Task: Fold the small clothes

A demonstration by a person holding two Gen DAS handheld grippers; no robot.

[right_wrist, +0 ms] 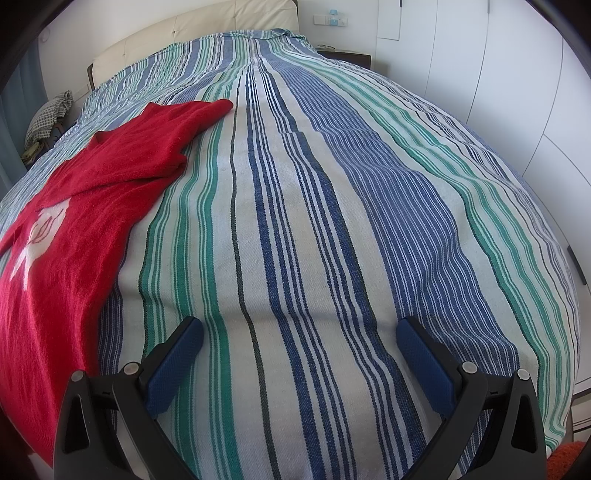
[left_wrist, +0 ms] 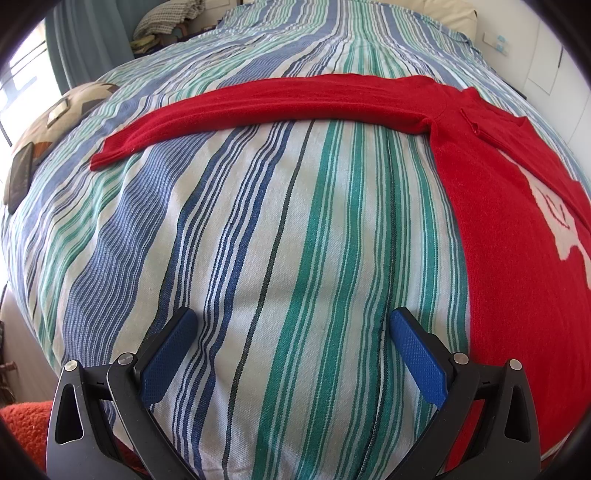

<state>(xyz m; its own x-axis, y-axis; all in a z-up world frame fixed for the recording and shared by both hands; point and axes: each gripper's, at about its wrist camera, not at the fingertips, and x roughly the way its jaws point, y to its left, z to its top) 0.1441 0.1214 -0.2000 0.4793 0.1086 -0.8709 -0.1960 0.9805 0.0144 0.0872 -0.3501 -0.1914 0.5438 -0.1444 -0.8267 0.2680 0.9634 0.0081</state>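
Observation:
A small red sweater (left_wrist: pixel 498 206) with a white figure on its front lies flat on the striped bedspread (left_wrist: pixel 258 240). In the left wrist view one long sleeve (left_wrist: pixel 258 107) stretches out to the left, and the body fills the right side. My left gripper (left_wrist: pixel 293 323) is open and empty above bare bedspread, left of the sweater's body. In the right wrist view the sweater (right_wrist: pixel 85 206) lies at the left, its other sleeve (right_wrist: pixel 184 118) pointing up the bed. My right gripper (right_wrist: pixel 299 330) is open and empty over the bedspread (right_wrist: pixel 332 221), right of the sweater.
A patterned cushion (left_wrist: pixel 55 122) and a dark phone (left_wrist: pixel 20 177) lie at the bed's left edge. A cream headboard (right_wrist: pixel 184 33) stands at the far end, white wardrobe doors (right_wrist: pixel 498 92) on the right. An orange rug (left_wrist: pixel 26 424) shows below the bed.

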